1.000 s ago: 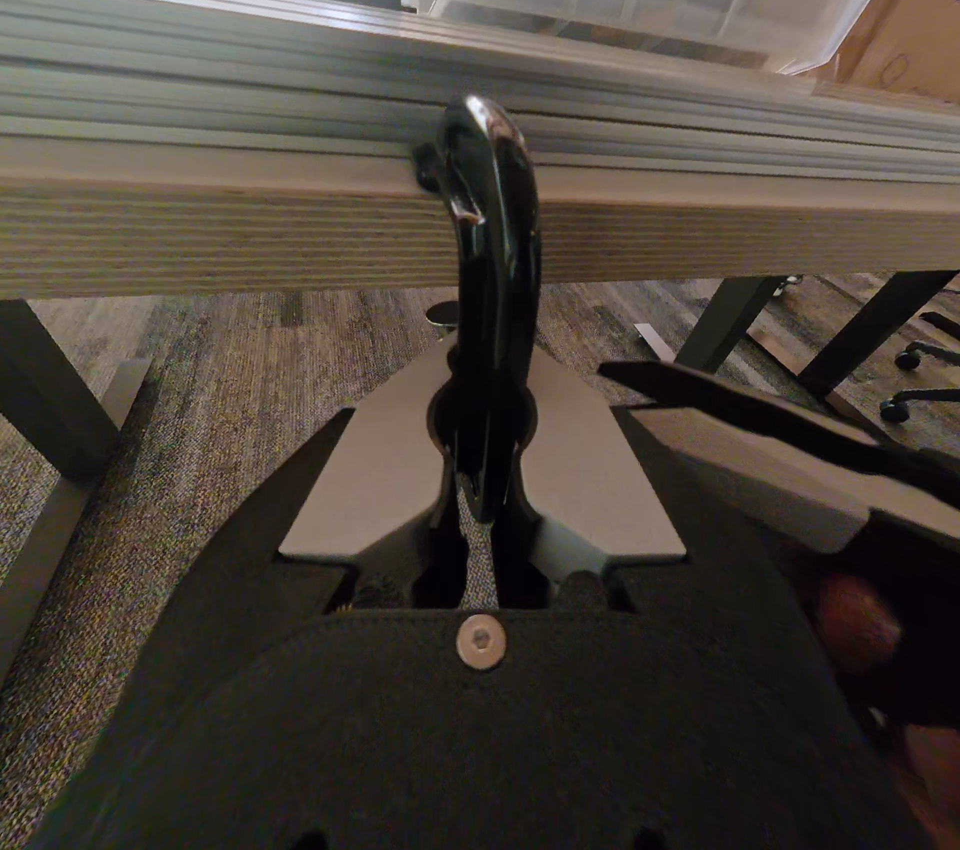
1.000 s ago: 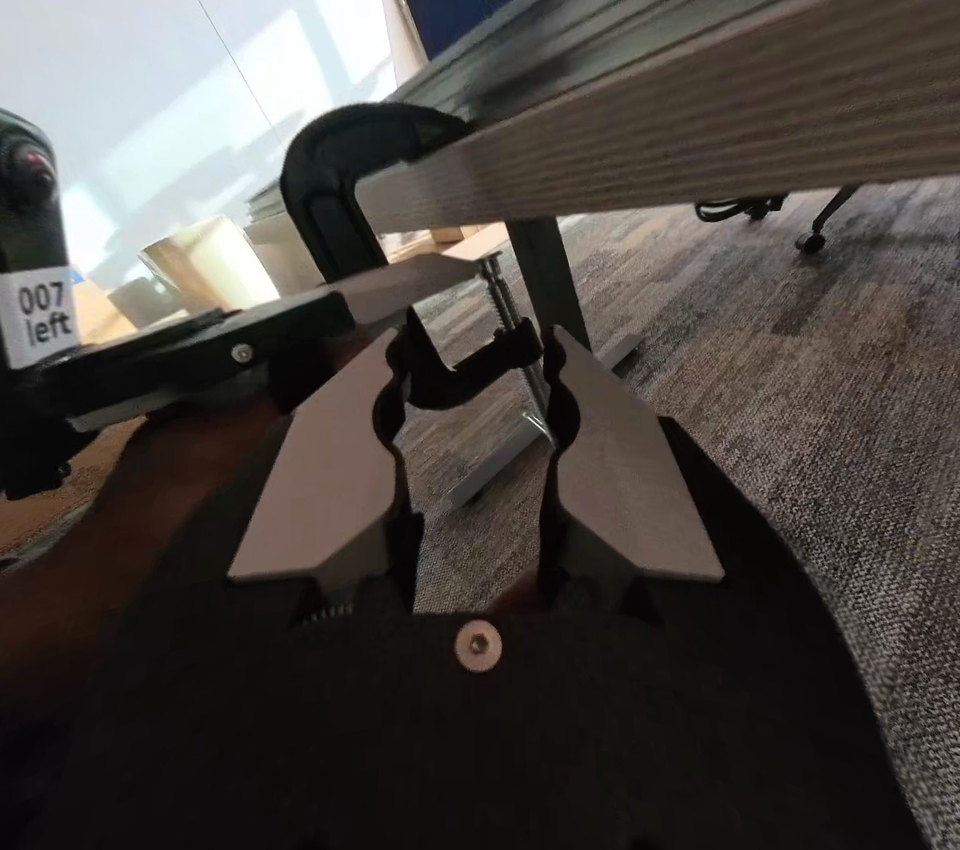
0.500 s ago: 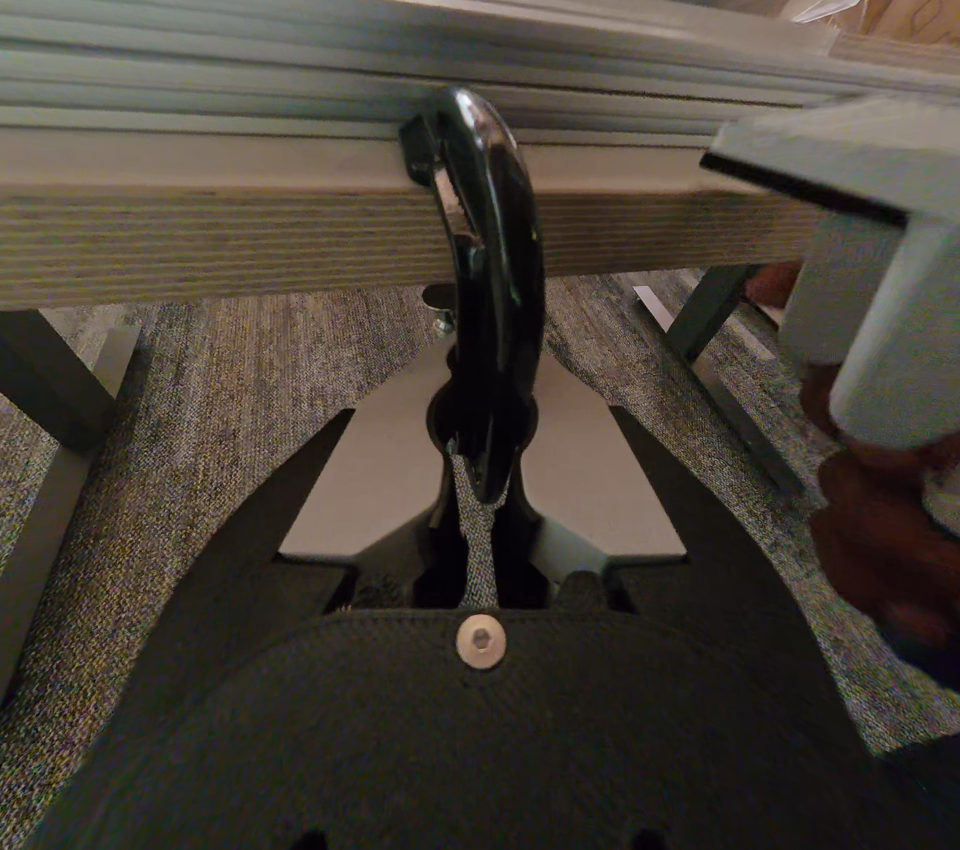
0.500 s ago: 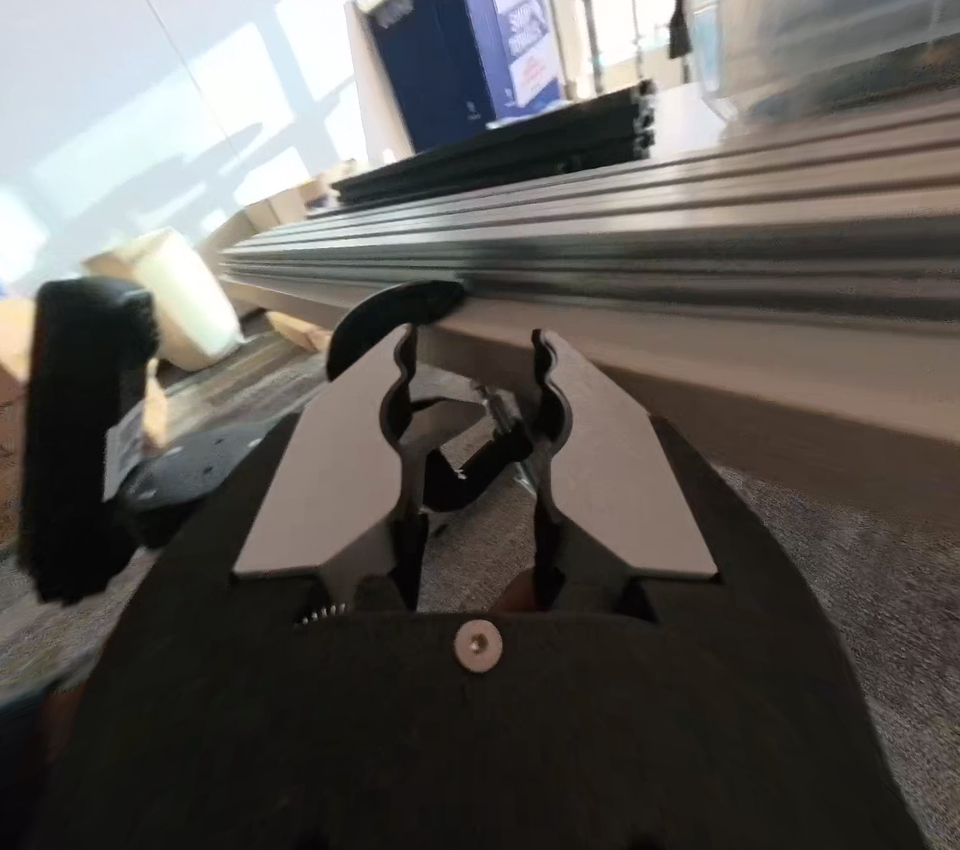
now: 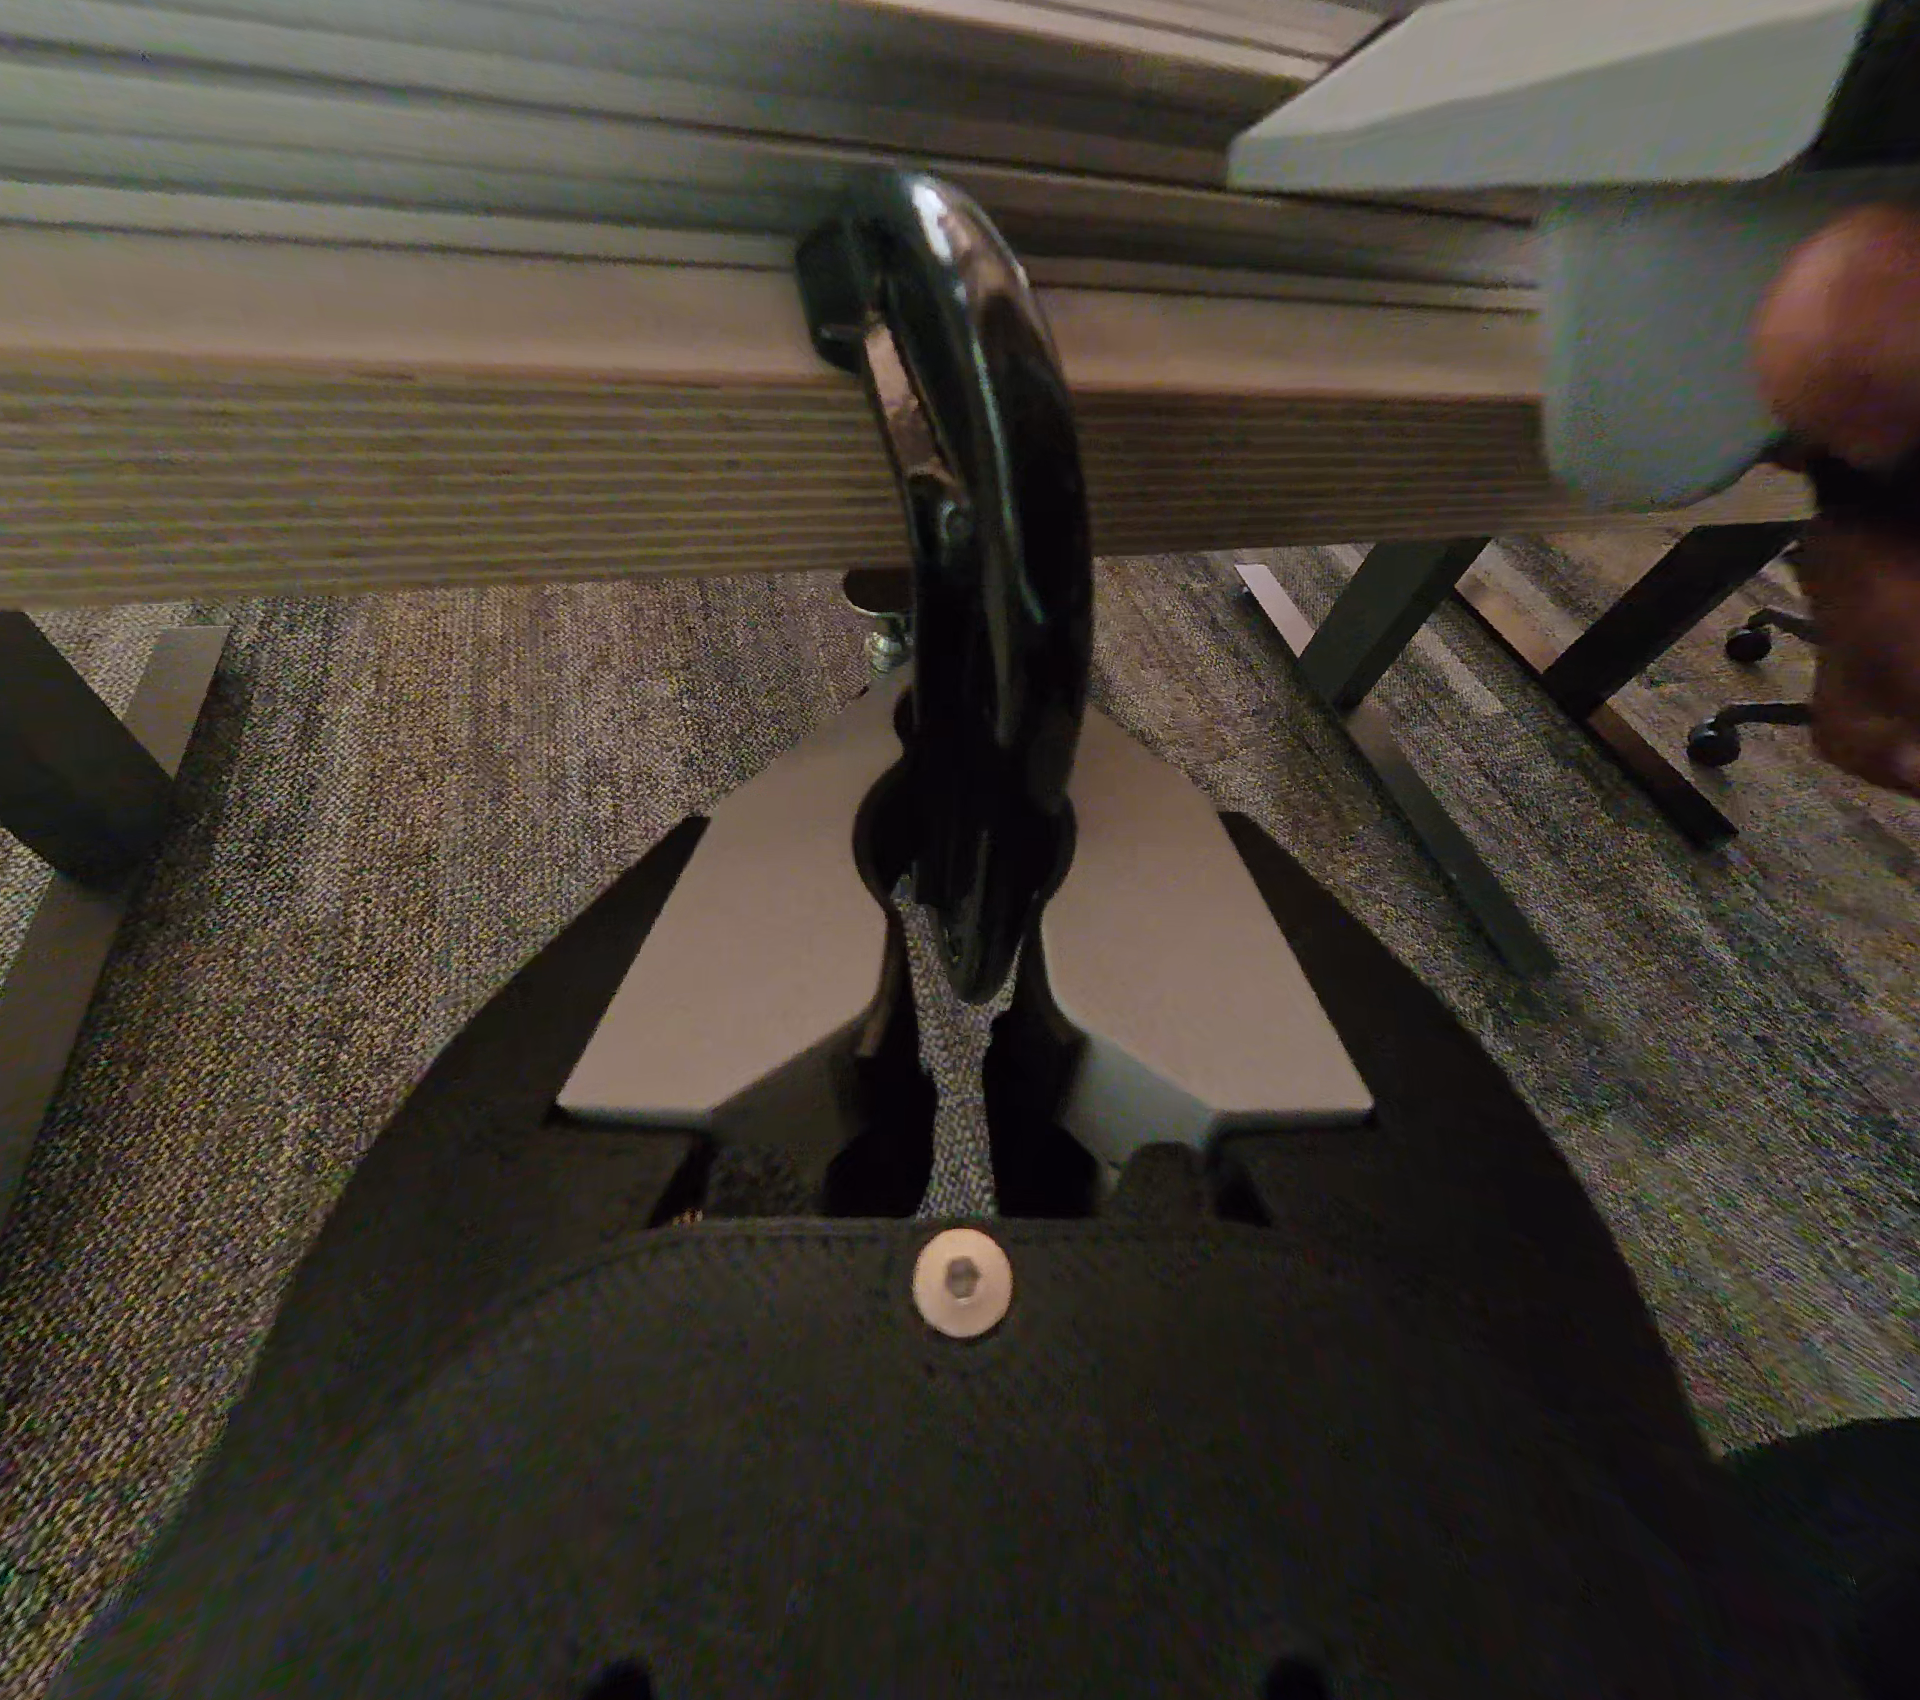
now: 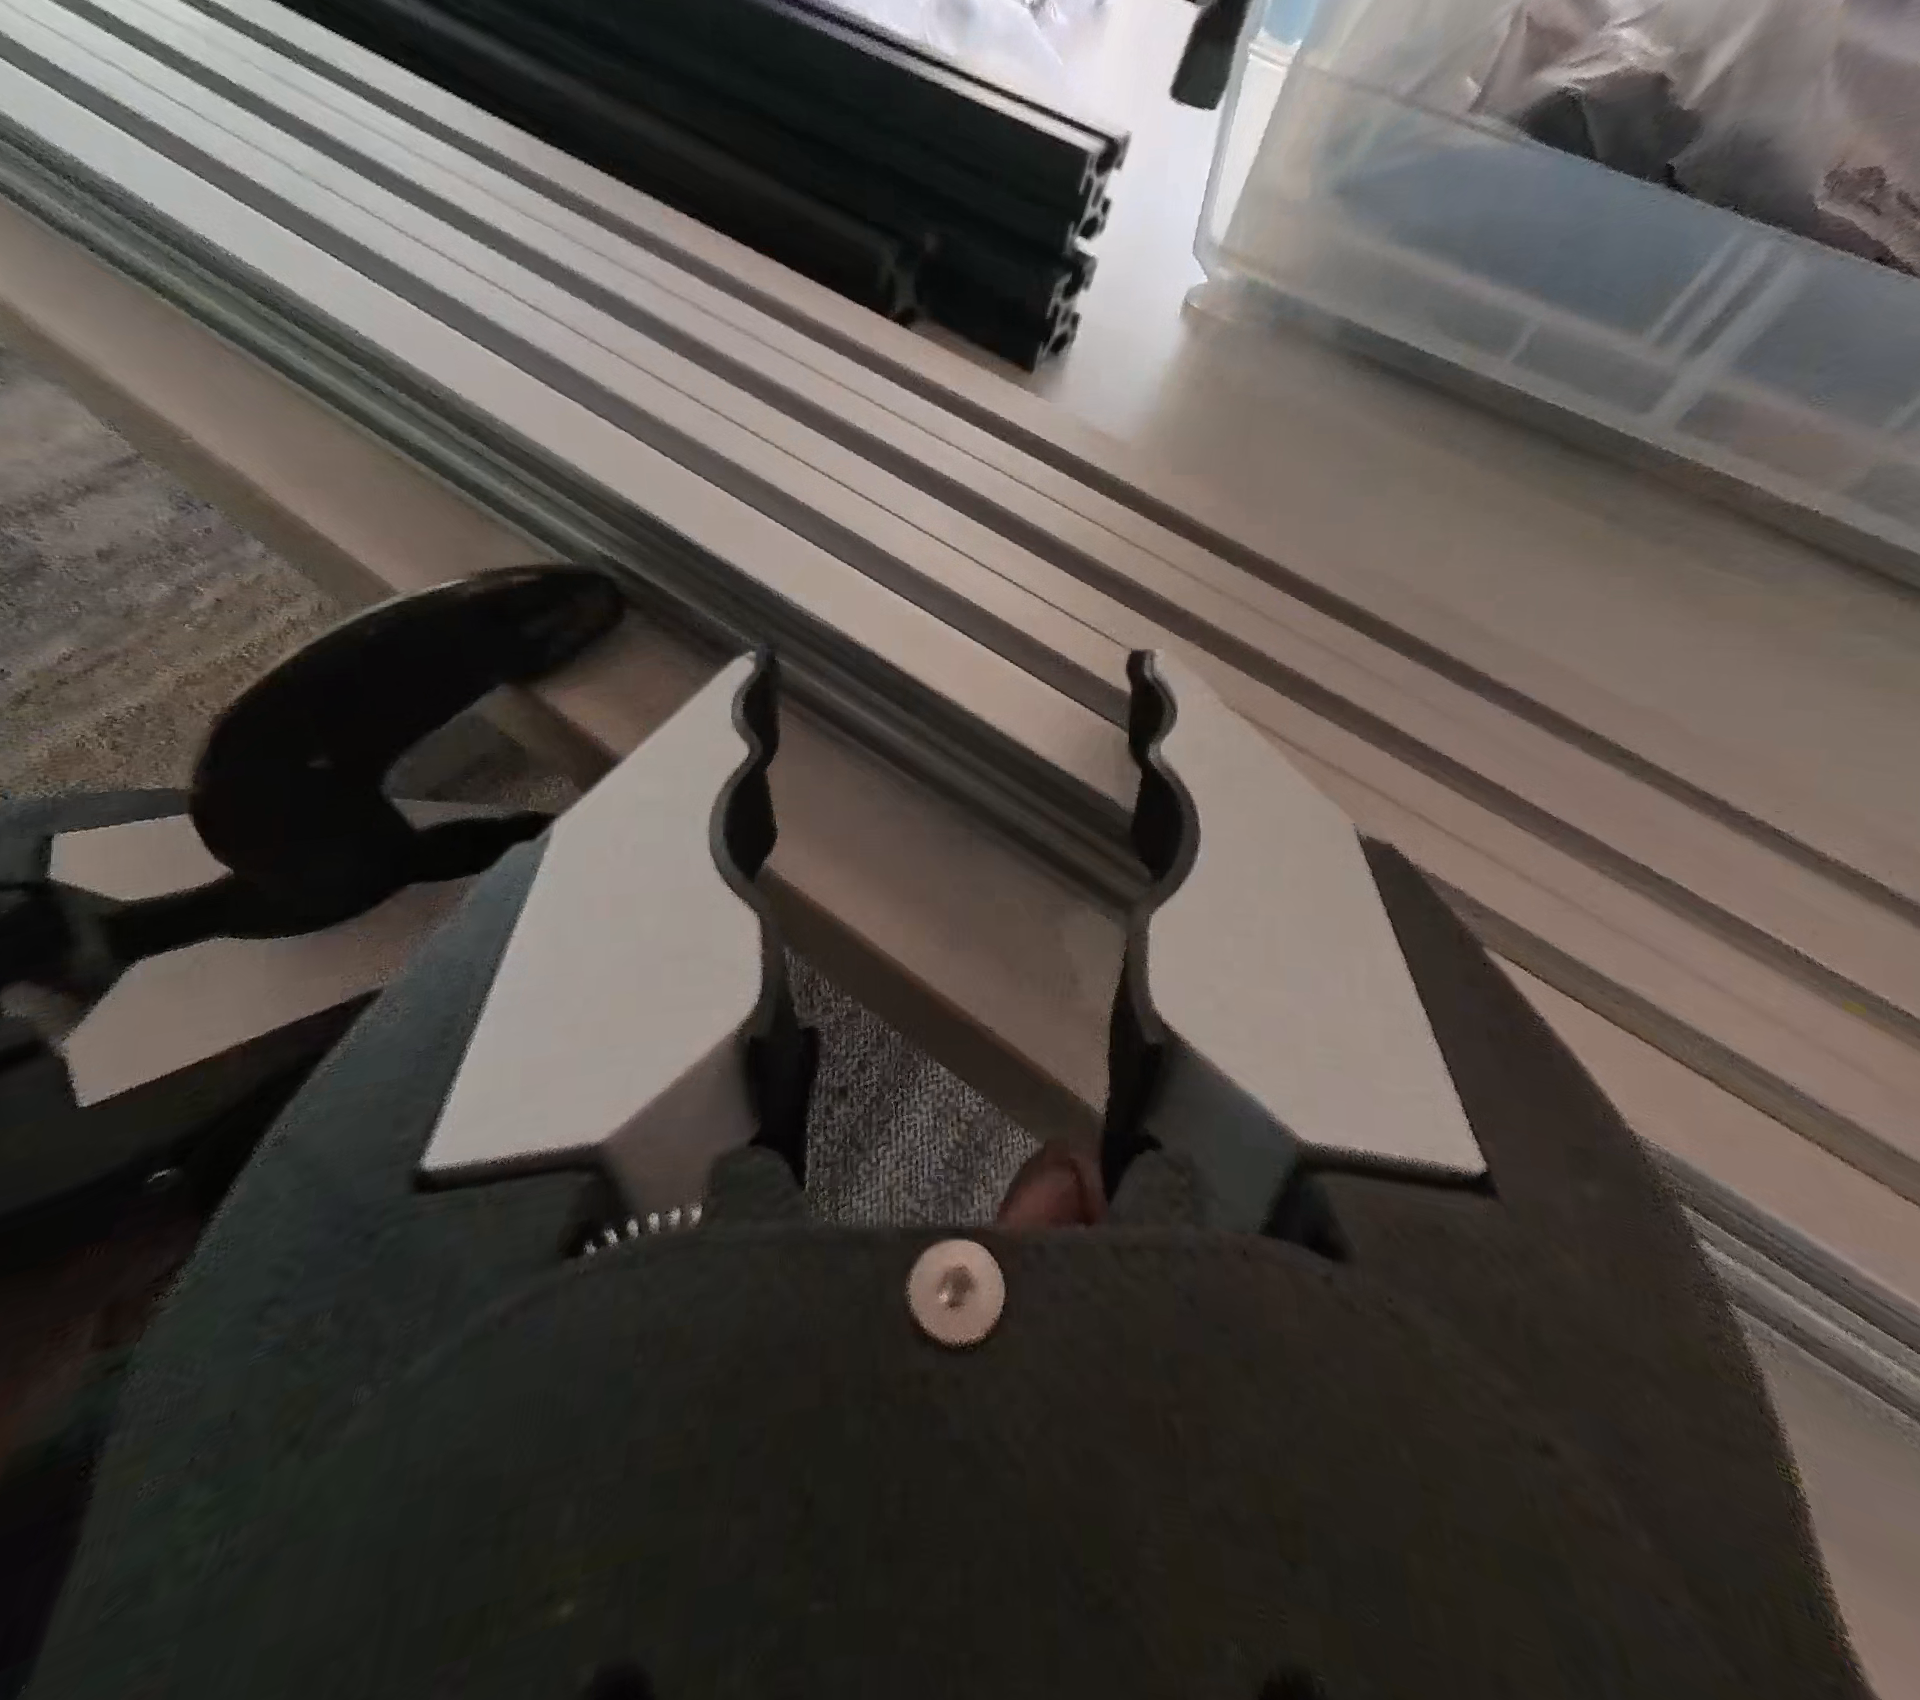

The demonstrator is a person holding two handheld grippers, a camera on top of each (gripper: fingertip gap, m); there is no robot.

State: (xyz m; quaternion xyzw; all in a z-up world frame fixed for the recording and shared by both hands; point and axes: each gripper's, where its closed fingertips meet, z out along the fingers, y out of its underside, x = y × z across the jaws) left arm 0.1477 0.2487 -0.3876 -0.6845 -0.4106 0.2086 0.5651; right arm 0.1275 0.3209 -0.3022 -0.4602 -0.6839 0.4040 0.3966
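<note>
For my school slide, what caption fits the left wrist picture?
Left tool shut on a black clamp hooked over the table edge.

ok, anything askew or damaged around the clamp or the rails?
Nothing stands out. The black C-clamp hooks over the table edge with the left gripper shut on its frame. The silver rails lie straight and parallel, the black rails stacked behind. The right gripper is open above the table edge.

Left gripper (image 5: 968,829) around black clamp (image 5: 977,570), seemingly tight.
</note>
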